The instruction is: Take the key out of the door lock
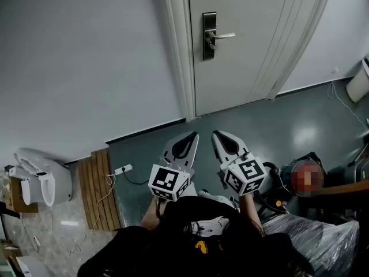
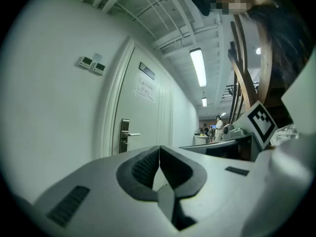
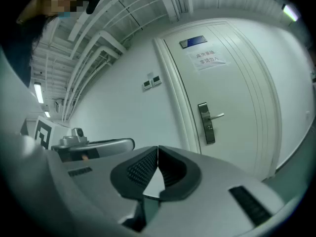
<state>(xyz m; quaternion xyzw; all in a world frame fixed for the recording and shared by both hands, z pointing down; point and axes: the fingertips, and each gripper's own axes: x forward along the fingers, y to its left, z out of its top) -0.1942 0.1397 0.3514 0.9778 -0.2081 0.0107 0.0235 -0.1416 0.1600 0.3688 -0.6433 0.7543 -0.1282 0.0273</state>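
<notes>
Fingers (image 2: 145, 168) black, ribbed, curved, tips together.

My left gripper (image 2: 159, 148) and right gripper (image 3: 157, 148) have smooth, matt, pale grey plastic shells, with finger pads (image 2: 144, 168) of dark, ribbed, rubbery stuff. Ahead of the fingertips the door (image 1: 242, 51) is painted white, smooth and satin. I read its lock plate (image 1: 209, 36) and lever handle (image 1: 223, 36) as brushed metal with a dull shine, and a paper notice (image 3: 208, 59) sits high on it. The wall (image 1: 86, 68) left of the fingers is matt white. Below the fingertips the floor (image 1: 288, 131) is grey and glossy, throwing back a light patch. Behind the left fingers lies a slatted wood strip (image 1: 99, 189); behind the right ones, crinkled clear plastic sheet (image 1: 326, 238).
</notes>
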